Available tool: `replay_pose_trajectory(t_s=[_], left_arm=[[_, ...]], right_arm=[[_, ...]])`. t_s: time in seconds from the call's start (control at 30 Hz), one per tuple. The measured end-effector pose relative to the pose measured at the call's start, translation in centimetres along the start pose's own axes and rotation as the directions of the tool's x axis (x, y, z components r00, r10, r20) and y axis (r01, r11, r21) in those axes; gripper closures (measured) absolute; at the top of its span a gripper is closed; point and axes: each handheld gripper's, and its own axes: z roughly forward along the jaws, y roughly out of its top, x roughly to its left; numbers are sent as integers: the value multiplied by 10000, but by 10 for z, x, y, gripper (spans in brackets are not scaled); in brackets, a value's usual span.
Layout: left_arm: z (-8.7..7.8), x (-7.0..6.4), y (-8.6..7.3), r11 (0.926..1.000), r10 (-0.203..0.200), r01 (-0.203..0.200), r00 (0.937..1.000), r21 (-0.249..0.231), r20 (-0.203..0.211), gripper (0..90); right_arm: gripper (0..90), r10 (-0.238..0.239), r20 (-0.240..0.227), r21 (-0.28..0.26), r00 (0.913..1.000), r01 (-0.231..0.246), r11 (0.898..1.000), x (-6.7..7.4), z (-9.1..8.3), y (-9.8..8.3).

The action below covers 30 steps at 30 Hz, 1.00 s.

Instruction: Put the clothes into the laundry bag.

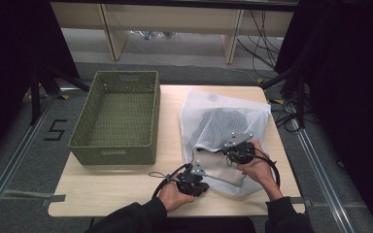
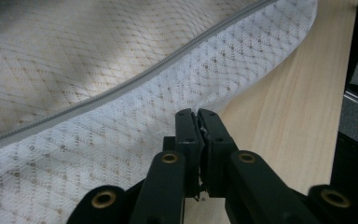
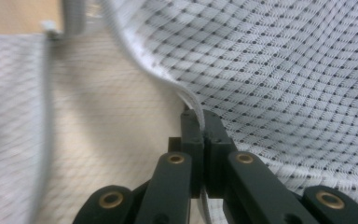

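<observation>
Left tool (image 2: 198, 114): jaws together, pinching the near edge of the white mesh laundry bag (image 1: 223, 121). Right tool (image 3: 200, 114): jaws clamped on a raised fold of the bag's edge. Bag: on the worktop (image 1: 107, 189), dark item inside. Green woven basket (image 1: 116, 116): beside it, left.

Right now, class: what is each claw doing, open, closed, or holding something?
Left claw: closed, pinching the near edge of the white mesh laundry bag.
Right claw: closed, gripping the mesh bag's rim at its opening.
</observation>
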Motion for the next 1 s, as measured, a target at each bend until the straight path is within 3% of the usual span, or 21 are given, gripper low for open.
replay_pose_trajectory(t_s=[0.1,0.13,0.17,0.2,0.23,0.33,0.4,0.5,0.53,0.63,0.7,0.73,0.8,0.87,0.93,0.97,1.0], left_arm=[[-8,-3,2,9995,-114,128,9988,-293,468,798],[-11,-4,4,9993,55,-34,9983,-362,578,769],[-15,-5,5,9987,191,-169,9987,-477,479,745],[-20,-7,7,9979,287,-247,9975,-603,653,715],[-23,-8,8,9982,145,-106,9977,-584,667,675],[-36,-8,8,9967,222,-175,9981,-797,581,580],[-41,-5,6,9967,189,-149,9986,-800,486,531],[-47,1,1,9975,226,-209,9994,-669,247,435],[-48,2,-2,9979,-65,74,9999,-637,144,422],[-53,6,-6,9981,-69,69,10000,-610,-2,383],[-57,10,-8,9985,87,-93,9999,-534,-100,352],[-59,12,-10,9986,-49,38,9997,-521,-220,340],[-62,16,-13,9994,70,-79,9997,-344,-247,334],[-65,19,-17,9995,-2,-13,9990,-330,-454,327],[-67,22,-19,9997,18,-32,9984,-250,-567,315],[-67,22,-20,9991,-180,160,9984,-390,-530,313],[-68,23,-20,9997,-96,80,9979,-247,-637,310]], right_arm=[[900,100,-217,-29,9997,-101,9999,6,-13,-2],[900,51,-319,33,9995,-50,10000,7,-16,-3],[900,10,-285,9,9996,-10,10000,9,-17,-5],[900,-181,-410,52,9990,183,9998,11,-19,-6],[900,-190,-298,29,9994,191,9998,14,-19,-10],[900,-477,-514,319,9975,494,9983,20,-19,-16],[900,-552,-700,1005,9960,621,9930,25,-15,-22],[900,-590,-982,1496,9934,733,9860,28,-8,-28],[899,-789,-1041,1541,9914,945,9835,27,-7,-28],[854,-390,-1063,1290,9936,527,9902,25,-12,-26],[840,-93,-719,993,9974,164,9949,29,-13,-26],[827,-347,-722,872,9968,409,9954,29,-14,-25],[756,-456,-464,360,9979,473,9982,32,-17,-22],[742,-329,-484,133,9983,336,9993,34,-21,-19],[699,-425,-176,-357,9989,419,9985,35,-22,-14],[683,-139,-211,-494,9997,129,9987,36,-22,-11],[673,-285,-287,-673,9992,265,9974,36,-20,-8]])
